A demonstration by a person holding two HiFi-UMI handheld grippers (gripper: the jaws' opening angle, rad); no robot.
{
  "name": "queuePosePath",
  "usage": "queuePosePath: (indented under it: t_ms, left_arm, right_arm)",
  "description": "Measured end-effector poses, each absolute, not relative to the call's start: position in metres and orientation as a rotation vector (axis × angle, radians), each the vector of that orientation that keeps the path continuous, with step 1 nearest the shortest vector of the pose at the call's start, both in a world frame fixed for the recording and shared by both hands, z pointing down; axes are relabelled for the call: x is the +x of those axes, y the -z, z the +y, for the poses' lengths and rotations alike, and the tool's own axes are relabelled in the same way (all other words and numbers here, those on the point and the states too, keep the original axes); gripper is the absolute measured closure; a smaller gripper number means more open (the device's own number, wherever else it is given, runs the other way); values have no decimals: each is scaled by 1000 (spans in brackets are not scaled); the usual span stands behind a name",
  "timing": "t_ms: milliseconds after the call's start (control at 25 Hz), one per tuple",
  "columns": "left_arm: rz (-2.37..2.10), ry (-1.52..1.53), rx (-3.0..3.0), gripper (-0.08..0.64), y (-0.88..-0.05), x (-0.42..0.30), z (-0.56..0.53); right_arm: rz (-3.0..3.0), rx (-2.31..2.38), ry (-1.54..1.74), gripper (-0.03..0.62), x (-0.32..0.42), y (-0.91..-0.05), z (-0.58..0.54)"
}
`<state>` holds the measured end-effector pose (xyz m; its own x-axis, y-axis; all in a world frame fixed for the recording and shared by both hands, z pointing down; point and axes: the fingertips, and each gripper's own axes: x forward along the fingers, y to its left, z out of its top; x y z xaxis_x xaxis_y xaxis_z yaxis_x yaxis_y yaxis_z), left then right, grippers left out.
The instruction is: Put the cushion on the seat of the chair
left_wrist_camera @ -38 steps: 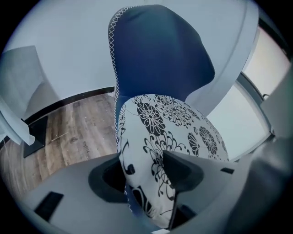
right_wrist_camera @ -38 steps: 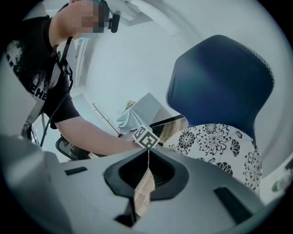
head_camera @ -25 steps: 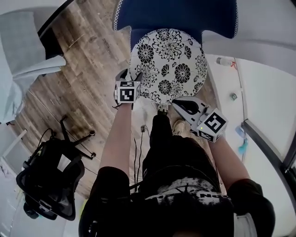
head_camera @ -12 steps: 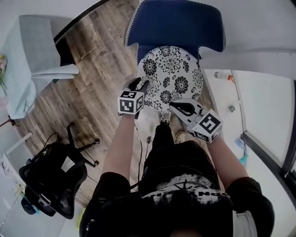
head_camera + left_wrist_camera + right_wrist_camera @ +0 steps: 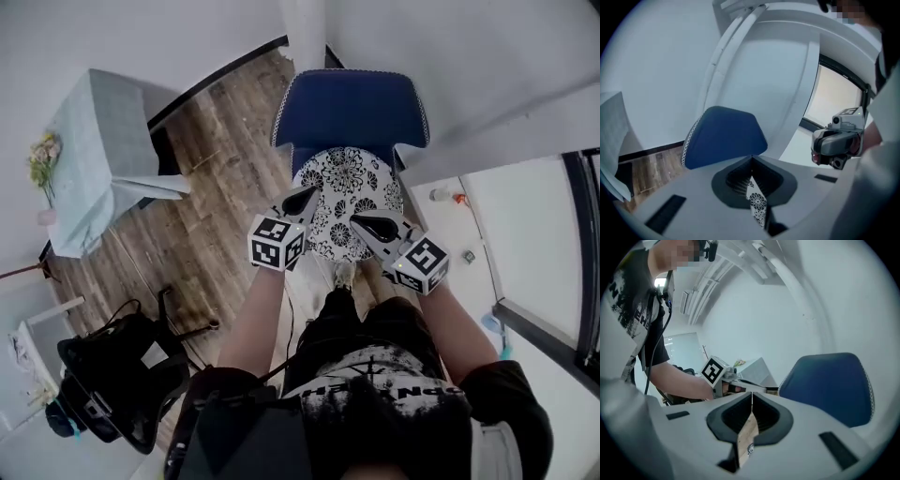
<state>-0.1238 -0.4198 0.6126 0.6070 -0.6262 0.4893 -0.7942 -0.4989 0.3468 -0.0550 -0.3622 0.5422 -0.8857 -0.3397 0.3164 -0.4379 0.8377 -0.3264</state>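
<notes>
The round black-and-white flowered cushion (image 5: 349, 199) lies flat on the seat of the blue chair (image 5: 352, 108). Both grippers hover above its near edge, apart from it. My left gripper (image 5: 302, 200) is over the cushion's left side. Its jaws have just been closing and are now shut with nothing between them. In the left gripper view only a sliver of the cushion (image 5: 757, 206) shows below the shut jaws, with the chair back (image 5: 724, 136) beyond. My right gripper (image 5: 361, 222) is over the cushion's right side, also shut and empty. The right gripper view shows the chair back (image 5: 829, 385).
A table with a pale cloth (image 5: 98, 159) and flowers (image 5: 42, 155) stands at the left on the wooden floor. A black office chair (image 5: 112, 375) lies at the lower left. A white ledge (image 5: 525, 244) with small items runs along the right. The person's legs are below the grippers.
Both grippers have risen off the cushion's near edge, the left one farther. The left jaws, open at the cushion's left rim before, have shut empty. The cushion stays on the seat.
</notes>
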Motion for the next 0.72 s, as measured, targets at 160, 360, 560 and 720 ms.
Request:
queuePosePath:
  t_ms: [160,360,560,720]
  left_arm:
    - [-1123,-381,2377,546,-553,-114,-421]
    - [-1109,-307,2447,546,-496,-90,-409]
    - [-1069,-355,2538,546,-472,-68,-397]
    - [-1065,-344,2594,546,-446,-61,-394]
  right_arm:
    - [-2801,663,-513,574,-45,-508,-372]
    - [-2807,735,-439,574,-26,-474,-381]
    - [-2843,807,-391,574,-9,-439,-386]
    - [-2867,898,-351,574,7,-412,-386]
